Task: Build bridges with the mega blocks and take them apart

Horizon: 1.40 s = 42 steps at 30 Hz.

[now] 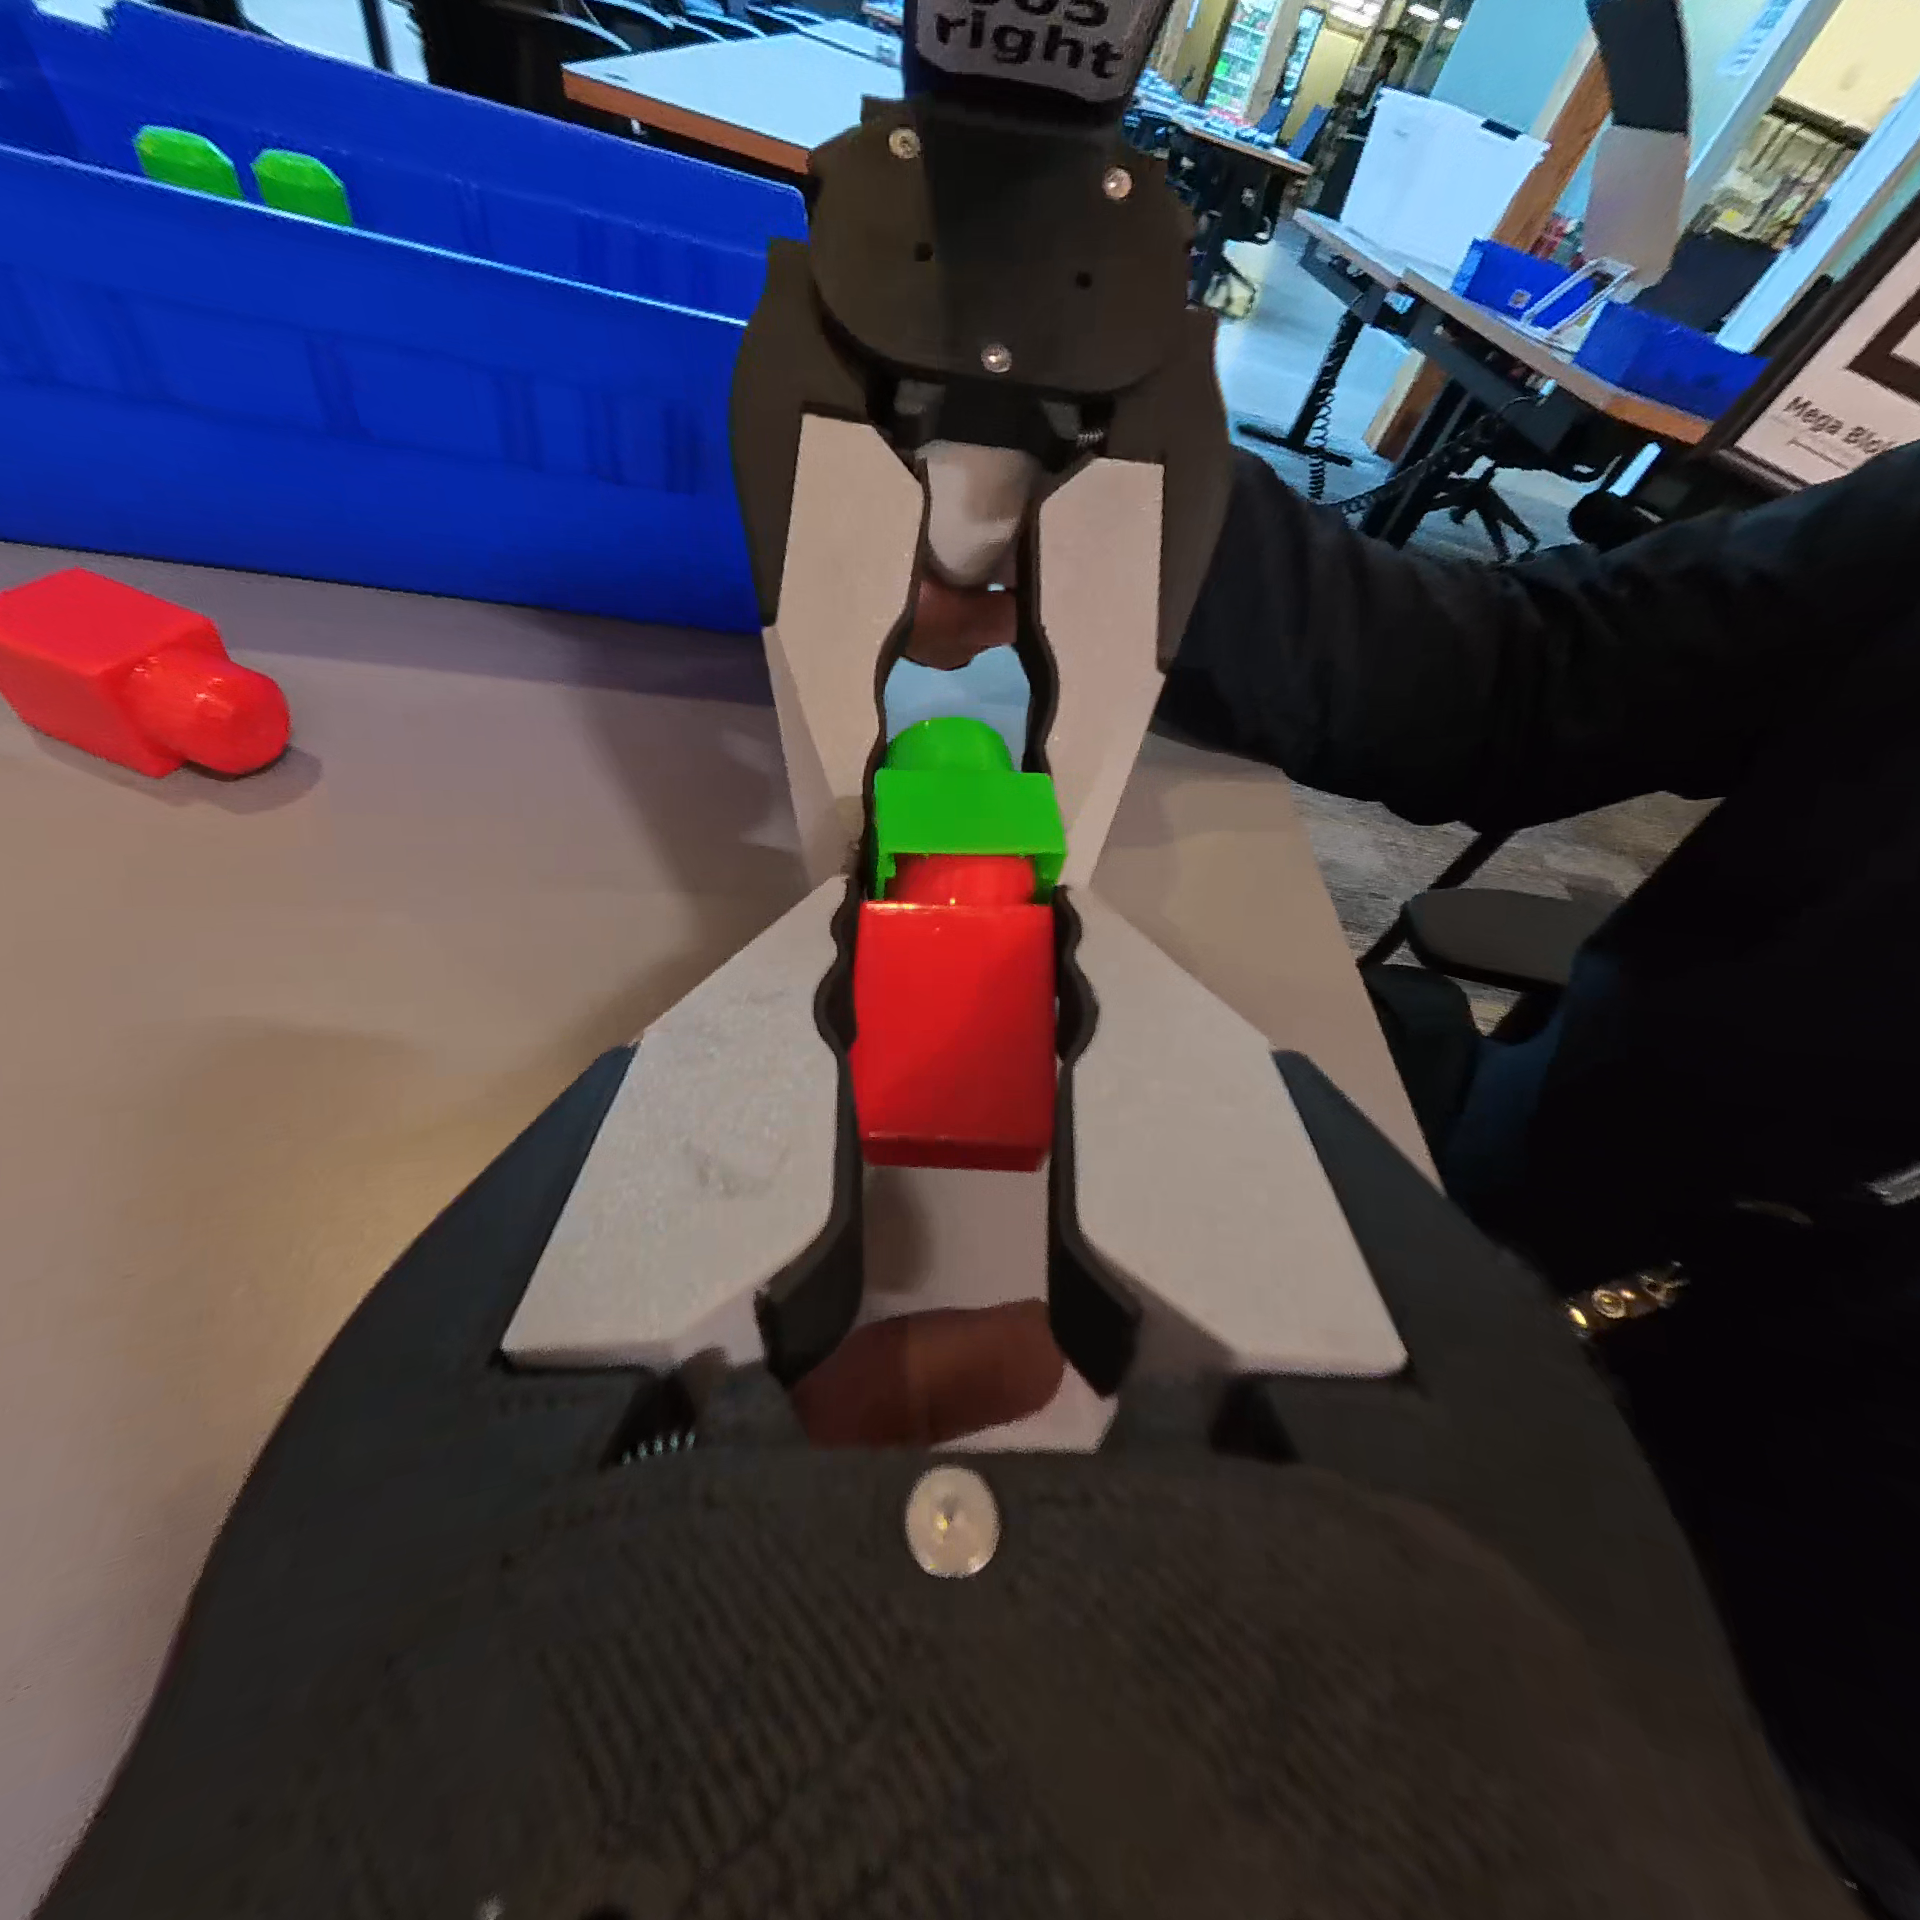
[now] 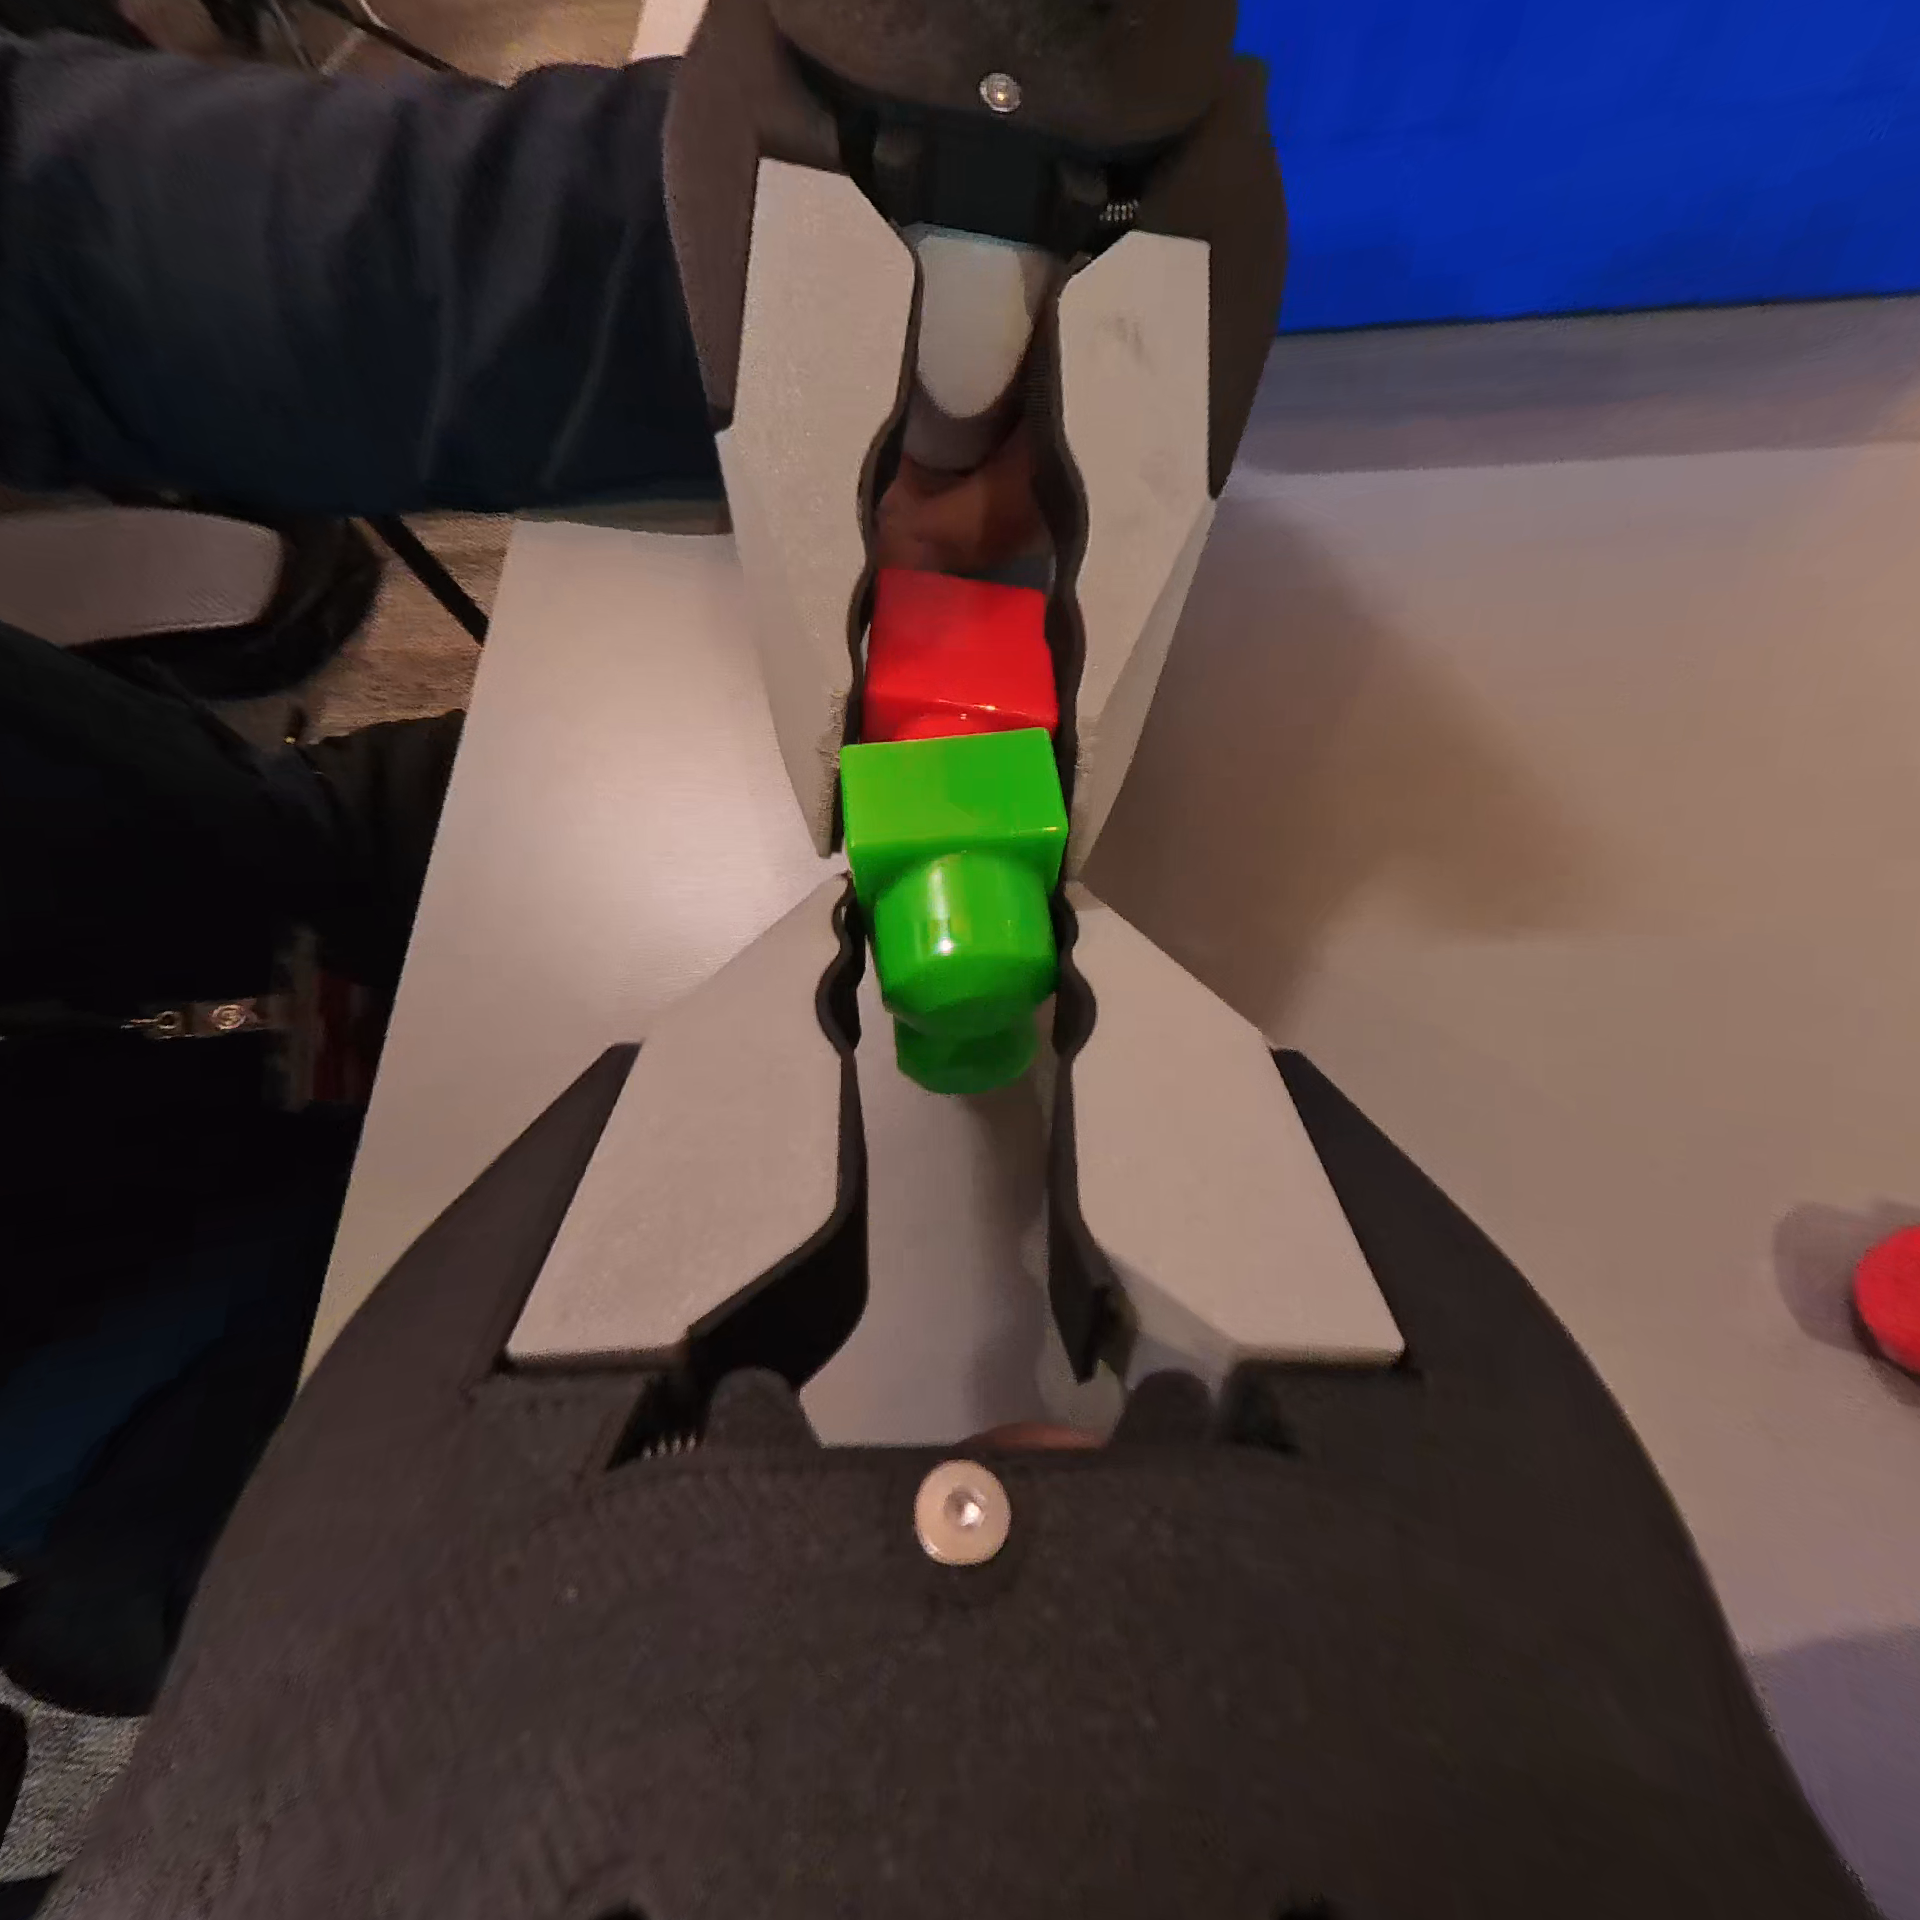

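Note:
My left gripper [image 1: 956, 935] is shut on a red block [image 1: 951, 1029], held above the table with its stud pointing away from me. My right gripper [image 1: 966, 831] faces it from the far side and is shut on a green block [image 1: 966, 810]. The green block sits over the red stud [image 1: 961, 881], and part of the stud still shows between them. In the right wrist view my right gripper [image 2: 951, 935] grips the green block [image 2: 951, 810] with its stud toward the camera. Beyond it the left gripper [image 2: 956, 727] holds the red block [image 2: 956, 655].
A second red block [image 1: 135, 675] lies on its side on the grey table [image 1: 416, 935] at the left, and it also shows in the right wrist view [image 2: 1891, 1309]. Blue bins [image 1: 416, 364] stand behind with two green blocks [image 1: 239, 171]. A person's dark sleeve [image 1: 1558, 675] is at the right.

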Available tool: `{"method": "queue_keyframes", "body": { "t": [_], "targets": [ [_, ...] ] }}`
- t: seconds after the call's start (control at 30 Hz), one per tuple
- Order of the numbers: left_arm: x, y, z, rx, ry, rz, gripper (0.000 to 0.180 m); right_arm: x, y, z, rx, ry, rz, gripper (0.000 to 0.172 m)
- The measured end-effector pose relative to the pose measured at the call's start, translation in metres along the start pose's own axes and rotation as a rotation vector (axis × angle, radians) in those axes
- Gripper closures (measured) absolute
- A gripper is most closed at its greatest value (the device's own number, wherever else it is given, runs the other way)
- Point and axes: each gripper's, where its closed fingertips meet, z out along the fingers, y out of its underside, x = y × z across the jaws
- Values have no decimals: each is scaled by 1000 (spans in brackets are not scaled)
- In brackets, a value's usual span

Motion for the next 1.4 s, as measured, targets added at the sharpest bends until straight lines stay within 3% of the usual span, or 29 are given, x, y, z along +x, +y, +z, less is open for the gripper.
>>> {"method": "queue_keyframes", "body": {
  "t": [0.2,0.57,0.8,0.97,1.07,1.2,1.4],
  "targets": [
    [-2,3,3,-39,-82,150,146,4,7,7,-62,51,-31,140],
    [-10,16,0,-137,-187,214,144,8,16,14,-107,64,-30,140],
    [-10,15,-37,-79,-344,97,142,14,9,-1,-30,64,18,140],
    [4,46,-49,-161,-391,48,147,5,7,-1,-44,24,-26,140],
    [-8,63,-44,-288,-434,60,147,5,7,-1,-160,11,-46,140],
    [-24,74,-35,-413,-470,137,148,-1,5,-4,-459,4,-148,140],
    [-31,68,-23,-403,-415,129,142,9,16,-4,-821,41,-211,140]
  ]
}}
